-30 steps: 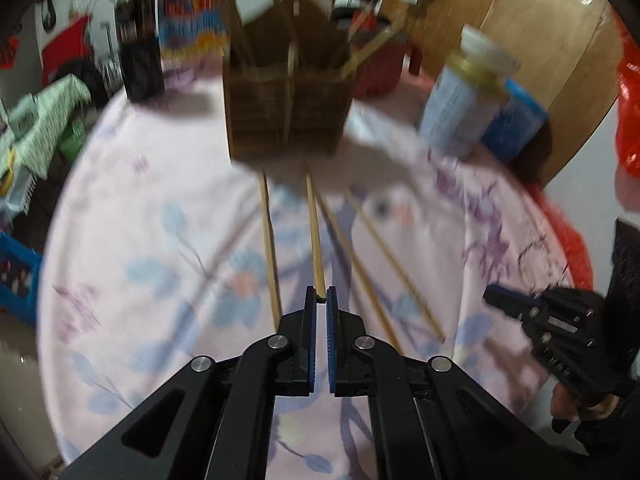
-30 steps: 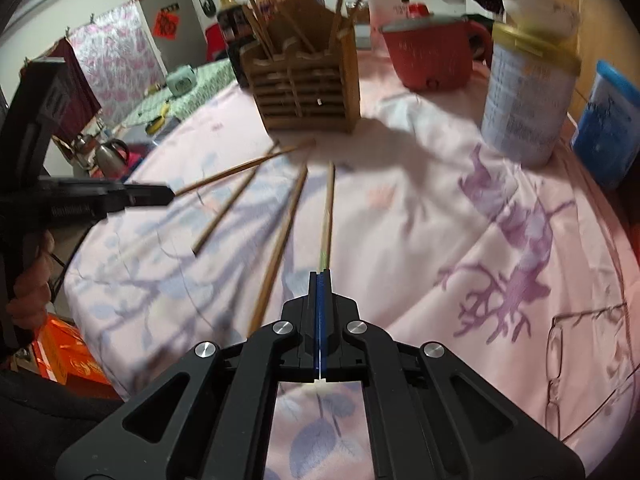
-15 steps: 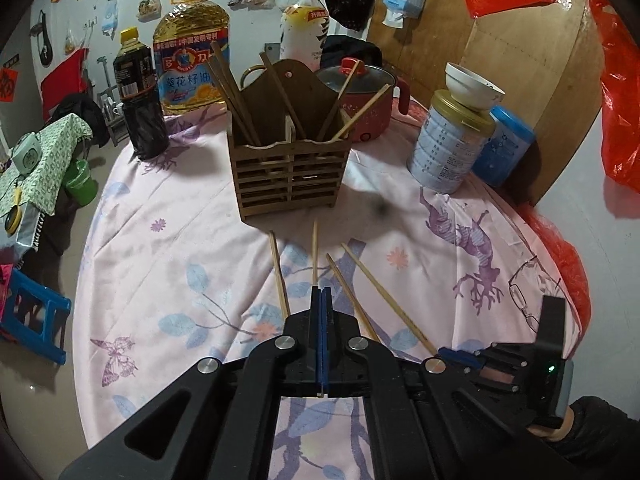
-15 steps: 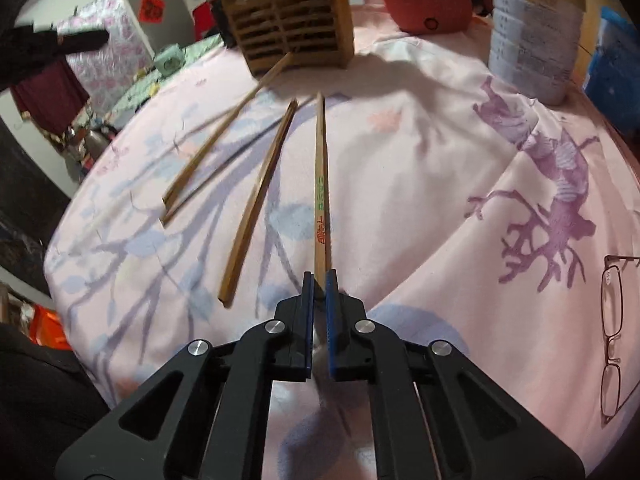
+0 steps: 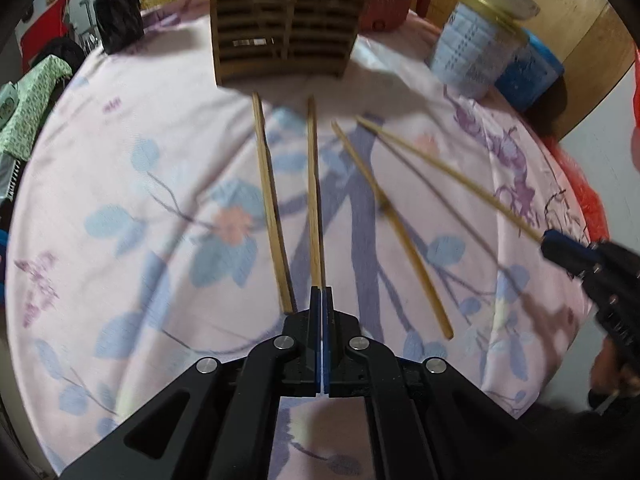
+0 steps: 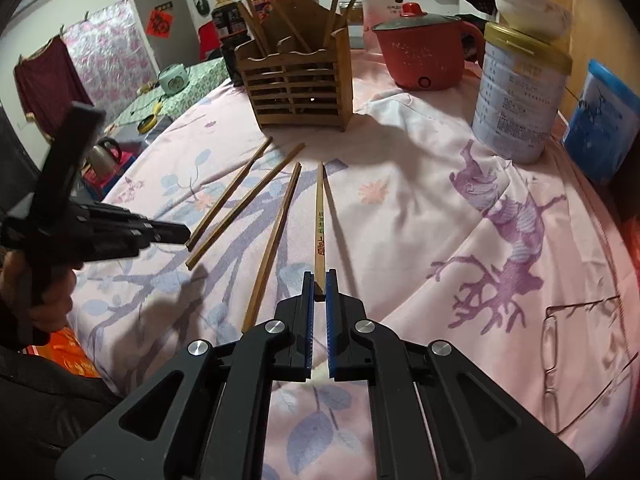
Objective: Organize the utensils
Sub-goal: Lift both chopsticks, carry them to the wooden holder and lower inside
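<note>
**Both grippers gripping chopsticks for the holder**

On the round table's flowered cloth (image 6: 420, 208), the slatted wooden holder (image 6: 300, 92) stands toward the far edge, several chopsticks already upright in it. Four chopsticks lie fanned before it. The right gripper (image 6: 319, 280) pinches the printed chopstick (image 6: 319, 220), apparently lifted. The left gripper (image 5: 321, 292) clamps a plain chopstick (image 5: 314, 184). Next, I judge: carry both into the holder's compartments.

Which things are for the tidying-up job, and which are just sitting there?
For the job:
- loose brown wooden chopsticks
- pale printed chopstick, held in the right gripper
- slatted wooden holder
- left gripper, pinching one brown chopstick

Just lying about:
- red electric pot
- white gold-lidded tin
- blue box
- wire-framed glasses
</note>
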Tool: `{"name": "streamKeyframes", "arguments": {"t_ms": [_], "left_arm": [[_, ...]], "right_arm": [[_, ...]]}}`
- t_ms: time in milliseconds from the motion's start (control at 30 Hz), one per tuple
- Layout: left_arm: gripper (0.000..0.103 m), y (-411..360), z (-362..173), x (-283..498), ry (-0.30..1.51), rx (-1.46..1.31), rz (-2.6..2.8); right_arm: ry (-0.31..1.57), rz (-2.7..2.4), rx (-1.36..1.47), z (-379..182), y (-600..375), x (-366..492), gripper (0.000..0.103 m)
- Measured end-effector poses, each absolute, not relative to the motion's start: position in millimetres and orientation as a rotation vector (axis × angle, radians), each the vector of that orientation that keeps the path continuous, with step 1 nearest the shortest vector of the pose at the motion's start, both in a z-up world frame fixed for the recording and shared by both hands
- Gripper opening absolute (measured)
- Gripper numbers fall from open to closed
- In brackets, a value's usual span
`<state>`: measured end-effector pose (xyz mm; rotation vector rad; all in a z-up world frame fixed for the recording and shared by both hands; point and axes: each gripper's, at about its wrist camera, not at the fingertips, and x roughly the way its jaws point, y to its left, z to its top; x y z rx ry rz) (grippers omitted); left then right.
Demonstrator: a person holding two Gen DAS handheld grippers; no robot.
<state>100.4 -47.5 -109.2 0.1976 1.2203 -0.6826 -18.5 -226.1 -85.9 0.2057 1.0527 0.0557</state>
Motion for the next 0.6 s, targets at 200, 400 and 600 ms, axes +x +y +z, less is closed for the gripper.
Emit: {"name": "streamKeyframes", "arguments": {"t_ms": [200,400,600], "left_arm": [[0.038,-41,-118,89,1.193,0.203,-0.656],[0.021,-35,-121,86,1.173,0.188,-0.655],[0.005,-31,-113,87,1.157,0.145,-0.635]], "right_arm": [[1.075,0.058,0.195,-85,-239,-20,0.007],[1.083,0.071,0.174,-85,-240,-16,0.007],[1.076,0.067,0.183,-80,-239,-14,0.007]]}}
